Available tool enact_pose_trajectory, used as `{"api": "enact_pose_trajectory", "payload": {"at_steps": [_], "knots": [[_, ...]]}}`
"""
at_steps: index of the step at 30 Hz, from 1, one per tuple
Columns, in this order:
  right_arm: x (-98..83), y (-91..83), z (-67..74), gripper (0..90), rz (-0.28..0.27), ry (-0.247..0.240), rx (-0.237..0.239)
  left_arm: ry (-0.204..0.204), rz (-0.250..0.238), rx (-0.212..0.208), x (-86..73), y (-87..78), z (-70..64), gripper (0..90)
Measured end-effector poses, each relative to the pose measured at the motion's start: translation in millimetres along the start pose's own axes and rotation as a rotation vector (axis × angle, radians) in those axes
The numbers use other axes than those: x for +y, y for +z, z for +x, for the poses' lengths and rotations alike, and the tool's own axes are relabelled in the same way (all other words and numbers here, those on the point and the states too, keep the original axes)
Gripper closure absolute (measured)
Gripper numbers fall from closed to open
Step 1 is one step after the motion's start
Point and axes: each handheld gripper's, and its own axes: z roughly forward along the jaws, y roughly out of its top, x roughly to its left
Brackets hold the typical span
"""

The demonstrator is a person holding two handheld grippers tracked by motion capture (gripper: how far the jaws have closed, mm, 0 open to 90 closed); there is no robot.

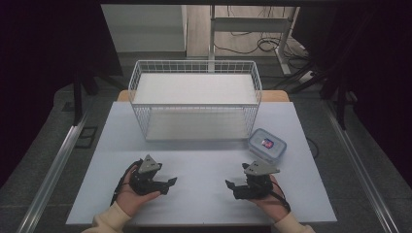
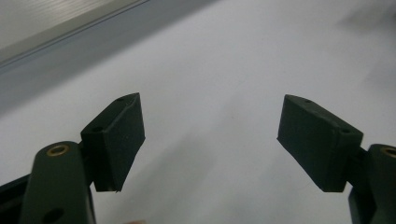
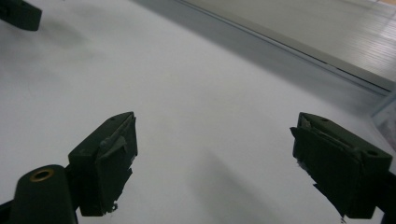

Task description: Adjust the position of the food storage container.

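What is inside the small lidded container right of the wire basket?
Through the clear lid of the container a small red and blue item shows. What it is cannot be told; the rest of the inside looks pale and indistinct.

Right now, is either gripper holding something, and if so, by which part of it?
Nothing is held. The left gripper and the right gripper both have open jaws with only bare table between them. The lidded container lies untouched.

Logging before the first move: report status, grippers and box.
Left gripper open, right gripper open, both empty, low over table. Lidded box untouched beside wire basket. Path clear.
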Motion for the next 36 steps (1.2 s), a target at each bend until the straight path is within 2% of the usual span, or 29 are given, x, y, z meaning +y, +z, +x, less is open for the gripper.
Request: {"api": "enact_pose_trajectory", "payload": {"at_steps": [3,5,11,20,23,29,36], "knots": [[-0.9,1.1,2.2,13.9,0.015,-0.014,0.009,0.009,0.008,0.005,0.0,1.4,-1.3,22.0],[-1.0,0.8,2.9,14.5,0.025,-0.03,-0.006,0.007,0.01,0.004,-0.1,2.0,-1.5,21.9],[3.6,-1.8,-0.9,18.1,0.018,-0.015,-0.008,0.012,0.013,0.008,-3.7,0.2,-0.9,21.8],[8.9,-6.1,5.5,19.2,0.004,-0.007,-0.012,0.019,-0.01,0.008,-3.9,-7.1,-2.4,21.8],[7.3,-2.8,5.0,19.5,0.025,-0.007,-0.013,0.033,-0.011,0.001,-2.7,-6.6,-5.0,21.5],[7.1,-2.5,2.3,20.0,0.033,-0.001,-0.008,0.025,-0.005,0.004,-3.4,-5.4,-2.8,21.3],[9.7,-9.4,-0.2,22.4,0.016,0.014,-0.008,0.024,-0.011,0.015,-3.4,-7.3,-3.0,20.8]]}}
